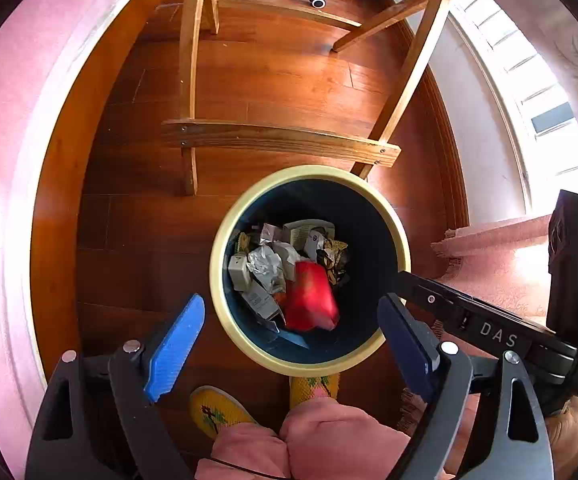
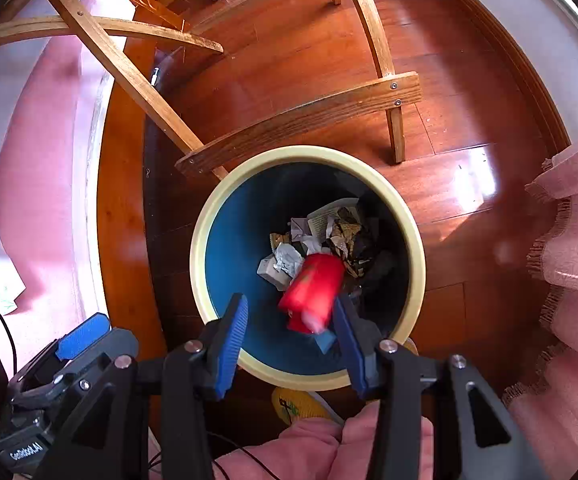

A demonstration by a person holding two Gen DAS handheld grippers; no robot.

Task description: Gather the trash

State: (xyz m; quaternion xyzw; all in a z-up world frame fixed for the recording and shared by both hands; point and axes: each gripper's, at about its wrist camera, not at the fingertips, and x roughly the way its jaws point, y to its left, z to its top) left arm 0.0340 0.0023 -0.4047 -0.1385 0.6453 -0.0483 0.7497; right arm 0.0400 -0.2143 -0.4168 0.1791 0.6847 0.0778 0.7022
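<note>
The red wrapper (image 2: 312, 291) is blurred, apparently dropping into the blue bin (image 2: 225, 248) onto crumpled paper and packaging (image 1: 265, 266). Left tongs (image 1: 291, 336) gape wide, empty; right tongs (image 2: 291, 334) are part open, holding nothing. This piece looks delivered; whether more trash remains elsewhere cannot be told

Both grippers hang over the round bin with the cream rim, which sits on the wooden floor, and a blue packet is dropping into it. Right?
Not quite: the packet is red, not blue, as the right wrist view shows, blurred between the open fingers of the right gripper. The rest holds: the left gripper too hangs over the cream-rimmed bin on the wooden floor.
</note>
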